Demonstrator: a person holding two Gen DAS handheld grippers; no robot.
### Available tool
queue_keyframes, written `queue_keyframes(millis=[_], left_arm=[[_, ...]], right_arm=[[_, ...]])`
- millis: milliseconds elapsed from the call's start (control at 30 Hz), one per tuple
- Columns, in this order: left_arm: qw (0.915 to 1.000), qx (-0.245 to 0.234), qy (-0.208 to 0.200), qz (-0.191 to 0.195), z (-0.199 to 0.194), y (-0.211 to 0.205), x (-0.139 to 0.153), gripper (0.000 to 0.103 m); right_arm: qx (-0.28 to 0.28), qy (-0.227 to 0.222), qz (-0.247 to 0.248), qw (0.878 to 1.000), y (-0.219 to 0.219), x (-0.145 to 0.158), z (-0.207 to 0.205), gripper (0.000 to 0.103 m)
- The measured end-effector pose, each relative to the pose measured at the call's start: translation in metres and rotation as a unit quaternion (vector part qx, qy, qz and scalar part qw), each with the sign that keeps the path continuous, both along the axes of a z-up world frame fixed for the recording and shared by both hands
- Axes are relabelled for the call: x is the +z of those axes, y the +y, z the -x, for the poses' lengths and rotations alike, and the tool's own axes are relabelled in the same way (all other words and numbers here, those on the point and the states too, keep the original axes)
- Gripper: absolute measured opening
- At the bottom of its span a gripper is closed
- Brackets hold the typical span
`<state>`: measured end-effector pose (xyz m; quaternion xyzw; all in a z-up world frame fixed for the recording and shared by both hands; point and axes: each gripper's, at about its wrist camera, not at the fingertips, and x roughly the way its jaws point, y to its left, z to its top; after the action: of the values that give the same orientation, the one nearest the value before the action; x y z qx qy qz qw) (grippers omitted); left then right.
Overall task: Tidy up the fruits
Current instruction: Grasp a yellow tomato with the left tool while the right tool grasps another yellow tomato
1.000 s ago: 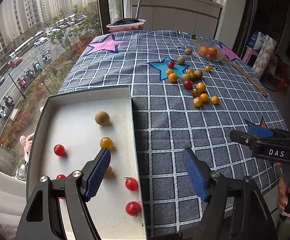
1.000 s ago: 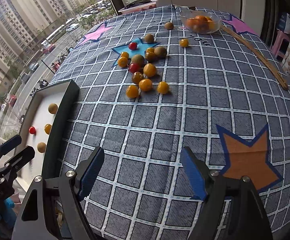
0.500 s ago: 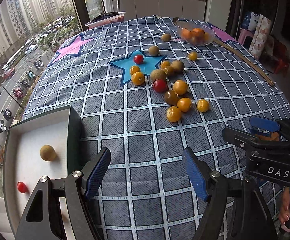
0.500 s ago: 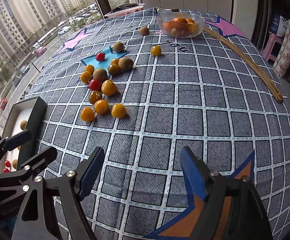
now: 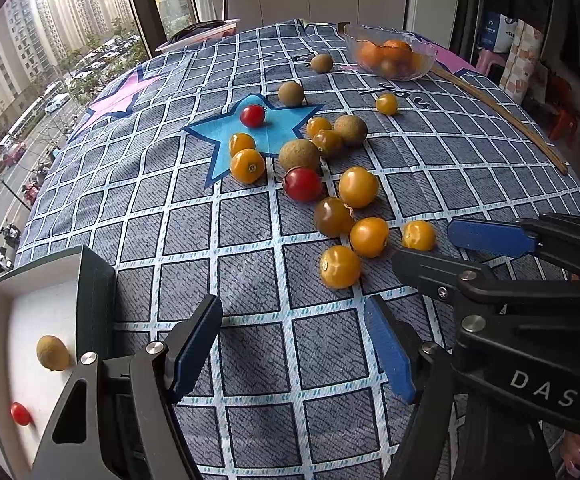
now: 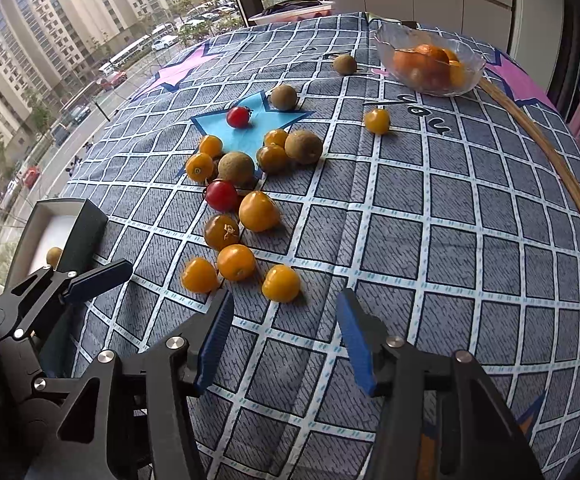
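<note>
left gripper (image 5: 292,344): jaws spread wide, nothing between them, over bare checked tablecloth (image 5: 250,232) just right of the box (image 5: 90,292). right gripper (image 6: 284,338): jaws also spread, empty, the nearest yellow fruit (image 6: 281,283) lying just ahead of the gap between its blue pads (image 6: 214,340).

loose fruit sits in a cluster mid-table: yellow fruits, a few brown ones (image 5: 299,155), one red tomato (image 5: 302,184) at the centre of the group, another red tomato (image 5: 252,115) on the blue star (image 5: 226,132). a single yellow fruit (image 5: 386,103) lies apart toward the glass bowl (image 5: 426,60), which holds orange fruit.

box at table's left edge: white floor, dark walls; one brown fruit (image 5: 52,353) and one small red one (image 5: 21,414) visible inside.

wooden stick (image 6: 550,160) lies along the right side of the cloth.
</note>
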<state>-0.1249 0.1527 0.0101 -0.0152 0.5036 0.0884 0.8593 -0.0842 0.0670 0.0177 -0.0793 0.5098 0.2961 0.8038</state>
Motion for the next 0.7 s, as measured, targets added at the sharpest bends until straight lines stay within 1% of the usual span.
queue_keyframes(millis=[33,100,133,167,233,300,367,400,467,500,533,567,700], left_arm=[[1.0,-0.001,0.0,-0.001,-0.001,-0.001,0.0,0.075],[1.0,-0.004,-0.002,0.003,-0.004,-0.001,0.001,0.067],[1.0,-0.006,-0.002,0.005,-0.006,-0.002,0.001,0.064],[1.0,-0.006,-0.001,0.002,-0.008,-0.003,0.001,0.064],[1.0,-0.008,-0.003,-0.001,-0.011,-0.004,0.001,0.064],[0.9999,-0.011,-0.004,0.005,-0.014,-0.005,0.001,0.059],[0.9998,-0.014,-0.004,0.013,-0.017,-0.007,0.001,0.048],[0.9998,-0.017,-0.004,0.014,-0.018,-0.008,0.002,0.045],[0.9993,-0.026,-0.005,0.026,-0.02,-0.011,0.002,0.027],[0.9992,-0.029,-0.005,0.028,-0.02,-0.013,0.002,0.024],[0.9992,-0.031,-0.005,0.024,-0.02,-0.015,0.002,0.022],[0.9992,-0.032,-0.006,0.021,-0.019,-0.017,0.002,0.022],[0.9987,-0.034,-0.002,0.036,-0.008,-0.017,0.004,0.022]], right_arm=[[0.002,-0.003,0.008,1.0,0.002,0.0,-0.001,0.041],[0.009,-0.009,0.024,1.0,0.006,0.0,-0.001,0.027],[0.012,-0.009,0.026,1.0,0.006,0.0,-0.002,0.024],[0.012,-0.007,0.023,1.0,0.005,0.0,-0.002,0.02],[0.001,0.003,0.011,1.0,-0.002,0.0,-0.005,0.02],[-0.013,0.015,-0.004,1.0,-0.012,0.0,-0.009,0.02],[-0.026,0.025,-0.015,0.999,-0.021,0.0,-0.011,0.02],[-0.03,0.027,-0.018,0.999,-0.025,0.0,-0.011,0.02],[-0.038,0.029,-0.021,0.999,-0.032,0.0,-0.01,0.02],[-0.041,0.029,-0.023,0.998,-0.034,0.0,-0.009,0.02],[-0.043,0.03,-0.026,0.998,-0.036,0.001,-0.008,0.02],[-0.044,0.03,-0.028,0.998,-0.039,0.002,-0.006,0.02],[-0.045,0.027,-0.039,0.998,-0.047,0.007,0.006,0.02]])
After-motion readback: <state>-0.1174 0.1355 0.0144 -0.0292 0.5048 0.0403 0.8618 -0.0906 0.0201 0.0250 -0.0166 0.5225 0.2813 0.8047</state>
